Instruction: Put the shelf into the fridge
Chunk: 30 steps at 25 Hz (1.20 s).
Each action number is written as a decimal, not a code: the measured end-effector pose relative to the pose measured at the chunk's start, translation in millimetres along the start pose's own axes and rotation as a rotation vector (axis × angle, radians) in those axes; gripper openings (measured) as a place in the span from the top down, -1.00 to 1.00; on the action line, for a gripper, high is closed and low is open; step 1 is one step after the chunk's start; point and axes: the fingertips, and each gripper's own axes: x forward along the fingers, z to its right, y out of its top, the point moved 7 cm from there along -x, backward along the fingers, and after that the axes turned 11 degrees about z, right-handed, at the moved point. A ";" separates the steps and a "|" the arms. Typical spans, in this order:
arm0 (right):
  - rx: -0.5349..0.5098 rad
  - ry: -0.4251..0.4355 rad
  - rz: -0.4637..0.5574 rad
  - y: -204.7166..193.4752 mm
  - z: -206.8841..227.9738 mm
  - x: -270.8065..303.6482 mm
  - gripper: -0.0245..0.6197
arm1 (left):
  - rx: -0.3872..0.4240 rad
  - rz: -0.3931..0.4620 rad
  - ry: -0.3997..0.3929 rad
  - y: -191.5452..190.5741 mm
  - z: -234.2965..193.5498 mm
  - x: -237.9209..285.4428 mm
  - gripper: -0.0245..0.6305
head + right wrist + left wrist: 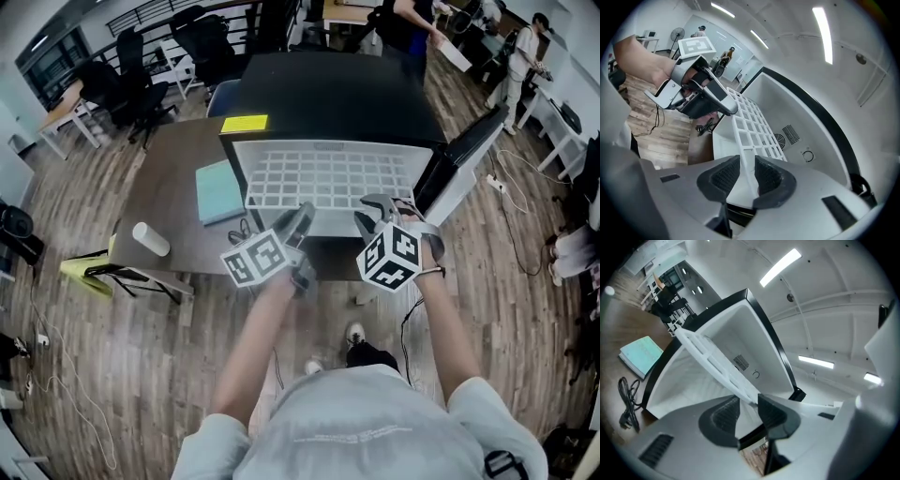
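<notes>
A black fridge (328, 89) lies on the brown table (169, 202) with its white inside facing me. The white grid shelf (328, 178) rests in its opening, front edge toward me. My left gripper (302, 217) is at the shelf's front left; in the left gripper view the thin shelf (717, 364) runs between the left gripper's (747, 411) wide-apart jaws, and the pads do not press on it. My right gripper (373, 208) is at the front right. In the right gripper view the shelf (752, 124) fills the narrow gap of the right gripper (747, 173), whose pads close on its rim.
The fridge door (459, 164) hangs open to the right. On the table lie a teal book (218, 190), a black cable (242, 230) and a white cylinder (150, 239). A yellow note (244, 123) sits on the fridge's corner. Office chairs (131, 84) and people stand beyond.
</notes>
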 end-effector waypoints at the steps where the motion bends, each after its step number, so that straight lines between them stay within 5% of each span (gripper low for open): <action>1: -0.005 -0.005 -0.007 0.9 -1.0 1.0 0.59 | 0.005 -0.003 -0.003 0.1 -0.6 -0.5 0.55; 30: 0.076 -0.105 -0.023 -5.2 39.4 41.4 0.54 | 0.087 0.056 -0.015 19.0 -16.5 48.6 0.54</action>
